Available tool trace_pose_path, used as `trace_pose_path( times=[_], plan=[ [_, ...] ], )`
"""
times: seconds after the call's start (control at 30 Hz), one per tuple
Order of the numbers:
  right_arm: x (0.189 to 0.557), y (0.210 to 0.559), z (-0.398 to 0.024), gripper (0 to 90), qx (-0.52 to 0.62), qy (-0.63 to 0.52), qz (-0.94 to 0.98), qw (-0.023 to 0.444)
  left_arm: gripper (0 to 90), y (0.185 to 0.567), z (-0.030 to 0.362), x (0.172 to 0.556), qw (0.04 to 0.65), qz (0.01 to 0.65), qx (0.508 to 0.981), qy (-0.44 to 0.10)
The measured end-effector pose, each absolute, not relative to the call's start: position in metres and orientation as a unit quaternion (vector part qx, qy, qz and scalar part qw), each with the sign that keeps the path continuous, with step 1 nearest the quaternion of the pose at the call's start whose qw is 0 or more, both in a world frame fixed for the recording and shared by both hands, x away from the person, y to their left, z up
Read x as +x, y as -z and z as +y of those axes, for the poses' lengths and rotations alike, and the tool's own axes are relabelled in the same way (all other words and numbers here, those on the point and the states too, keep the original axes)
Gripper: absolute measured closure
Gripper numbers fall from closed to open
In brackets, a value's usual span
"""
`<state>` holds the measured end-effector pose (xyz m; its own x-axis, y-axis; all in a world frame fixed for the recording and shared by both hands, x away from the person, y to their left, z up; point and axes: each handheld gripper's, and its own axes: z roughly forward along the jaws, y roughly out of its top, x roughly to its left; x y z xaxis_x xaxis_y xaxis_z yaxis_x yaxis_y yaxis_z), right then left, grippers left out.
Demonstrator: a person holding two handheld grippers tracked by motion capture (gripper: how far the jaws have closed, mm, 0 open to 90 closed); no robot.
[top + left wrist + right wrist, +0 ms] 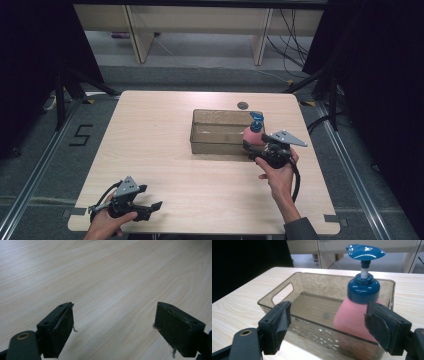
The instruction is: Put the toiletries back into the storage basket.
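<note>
A pink soap bottle (254, 134) with a blue pump top stands at the right end of a smoky see-through bin (216, 131) on the wooden table. In the right gripper view the bottle (354, 315) is inside the bin (287, 293), behind its near wall. My right gripper (254, 151) sits just in front of that end of the bin. Its jaws stand wide apart (327, 330), and the left one is far from the bottle. My left gripper (151, 208) rests near the table's front left edge, open (113, 325) over bare wood.
A round cable hole (242, 105) lies in the table behind the bin. Black stands and cables flank the table on both sides, with pale wooden furniture beyond. A floor mark "5" (80, 135) is at the left.
</note>
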<state>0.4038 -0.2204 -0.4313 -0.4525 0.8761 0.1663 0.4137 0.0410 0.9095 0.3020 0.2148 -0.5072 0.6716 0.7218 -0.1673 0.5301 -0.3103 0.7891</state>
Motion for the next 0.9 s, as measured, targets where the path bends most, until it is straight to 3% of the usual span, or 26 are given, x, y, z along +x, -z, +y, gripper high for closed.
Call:
trace_pose_path(
  times=[0.9],
  plan=[
    [0.389, 0.438, -0.215, 21.4, 0.469, -0.524, 0.684, 0.195, 15.2, 0.506, 0.212, 0.304, 0.429, 0.390, 0.807, -0.110]
  ],
)
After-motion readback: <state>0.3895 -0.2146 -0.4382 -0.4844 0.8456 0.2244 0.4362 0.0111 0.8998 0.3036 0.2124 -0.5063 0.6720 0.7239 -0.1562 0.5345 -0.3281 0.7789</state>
